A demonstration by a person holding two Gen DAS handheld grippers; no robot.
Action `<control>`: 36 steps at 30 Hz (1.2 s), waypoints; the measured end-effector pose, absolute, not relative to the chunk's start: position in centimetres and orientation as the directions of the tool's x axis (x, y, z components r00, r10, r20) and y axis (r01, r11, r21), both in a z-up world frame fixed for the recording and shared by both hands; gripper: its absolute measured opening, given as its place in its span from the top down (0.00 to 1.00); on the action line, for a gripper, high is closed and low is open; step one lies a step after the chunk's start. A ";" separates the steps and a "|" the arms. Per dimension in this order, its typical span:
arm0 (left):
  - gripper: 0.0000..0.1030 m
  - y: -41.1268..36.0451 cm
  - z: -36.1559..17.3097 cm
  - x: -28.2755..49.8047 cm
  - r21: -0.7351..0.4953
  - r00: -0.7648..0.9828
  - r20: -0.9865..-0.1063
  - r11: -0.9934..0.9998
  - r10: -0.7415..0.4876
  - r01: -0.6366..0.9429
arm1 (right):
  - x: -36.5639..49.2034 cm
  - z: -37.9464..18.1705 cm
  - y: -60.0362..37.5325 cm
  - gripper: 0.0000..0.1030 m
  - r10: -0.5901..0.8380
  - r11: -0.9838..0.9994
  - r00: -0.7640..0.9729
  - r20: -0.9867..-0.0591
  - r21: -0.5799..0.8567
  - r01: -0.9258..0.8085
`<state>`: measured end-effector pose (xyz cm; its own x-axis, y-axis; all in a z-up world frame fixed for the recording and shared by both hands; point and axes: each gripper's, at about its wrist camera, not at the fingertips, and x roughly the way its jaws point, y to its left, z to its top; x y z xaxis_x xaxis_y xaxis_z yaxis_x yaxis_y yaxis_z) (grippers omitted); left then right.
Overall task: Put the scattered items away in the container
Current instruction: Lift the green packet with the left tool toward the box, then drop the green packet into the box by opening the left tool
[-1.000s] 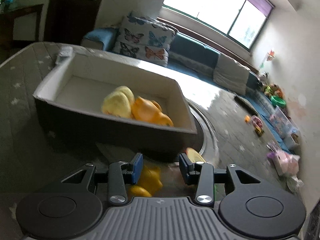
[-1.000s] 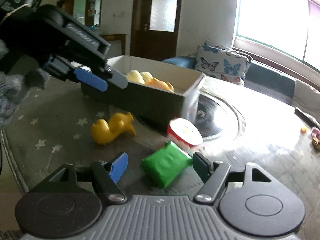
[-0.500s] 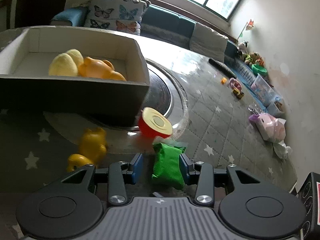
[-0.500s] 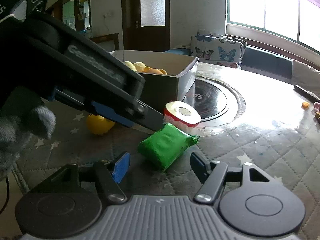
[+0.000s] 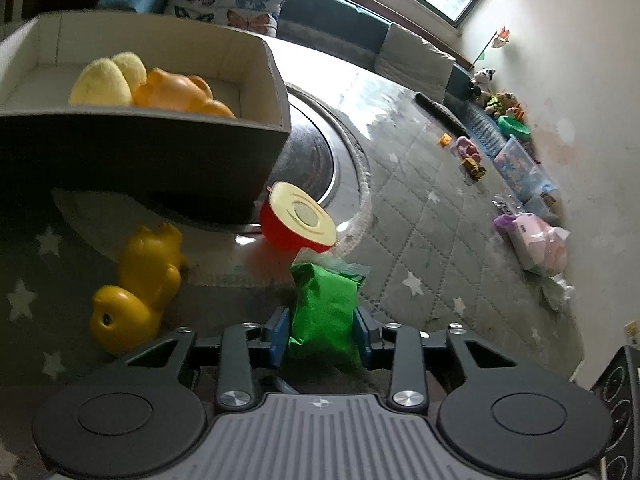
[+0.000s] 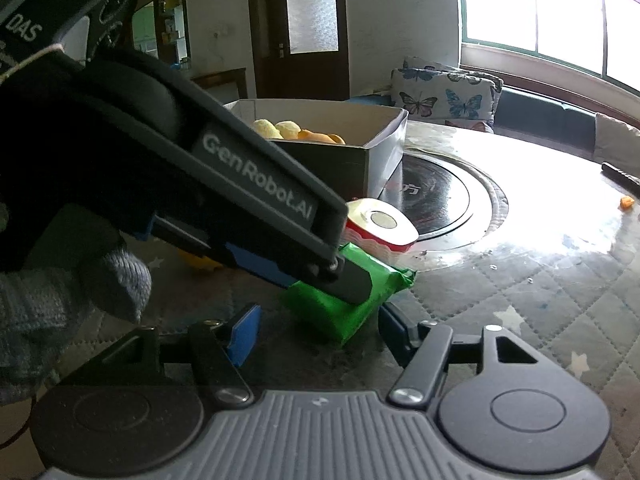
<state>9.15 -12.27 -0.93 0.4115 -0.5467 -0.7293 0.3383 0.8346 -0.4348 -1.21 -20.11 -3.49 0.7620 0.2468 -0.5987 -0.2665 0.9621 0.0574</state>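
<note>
one soft green foil packet (image 5: pixel 324 312) lies on the grey quilted star-patterned table cover (image 5: pixel 420 240), near me and in front of the box. my left tongs (image 5: pixel 320 330) are clenching in on it, the blue pads (image 5: pixel 279 330) hard against its two sides. my right tongs (image 6: pixel 316 330) are narrowing too, the packet's near corner between their jaws, but they stand apart from it, grasping nothing. a grey knitted glove (image 6: pixel 60 304) covers my left hand.

just beyond the packet sits one red plastic cup with a pale yellow lid (image 5: pixel 298 218), tipped toward me. one yellow rubber duck (image 5: pixel 138 288) lies on its side to the left of the packet, well apart from it.

one open cardboard box, dark outside and pale inside (image 5: pixel 160 152), stands far left, partly over the black round glass inset (image 5: pixel 316 160). inside it i count two pale yellow plush lumps (image 5: pixel 108 80) and one orange rubber toy (image 5: pixel 180 92), touching each other.
</note>
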 end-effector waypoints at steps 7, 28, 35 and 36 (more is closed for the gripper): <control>0.68 -11.7 -0.7 9.0 -0.455 0.411 -0.715 0.823 -0.565 0.340 | -1.5 -3.2 -20.3 0.39 0.251 0.961 0.764 -0.594 0.061 -0.269; 0.70 -7.8 6.1 15.2 -0.465 0.603 -0.581 0.831 -0.546 0.304 | 6.9 2.1 -16.0 0.39 0.277 0.931 0.845 -0.458 -0.090 -0.354; 0.71 -7.2 5.0 20.1 -0.514 0.609 -0.575 0.820 -0.546 0.251 | 11.9 1.7 -15.3 0.39 0.252 0.929 0.839 -0.482 -0.122 -0.350; 0.74 -7.2 4.7 20.5 -0.516 0.609 -0.578 0.821 -0.543 0.244 | 12.5 1.4 -15.3 0.39 0.244 0.930 0.837 -0.489 -0.127 -0.345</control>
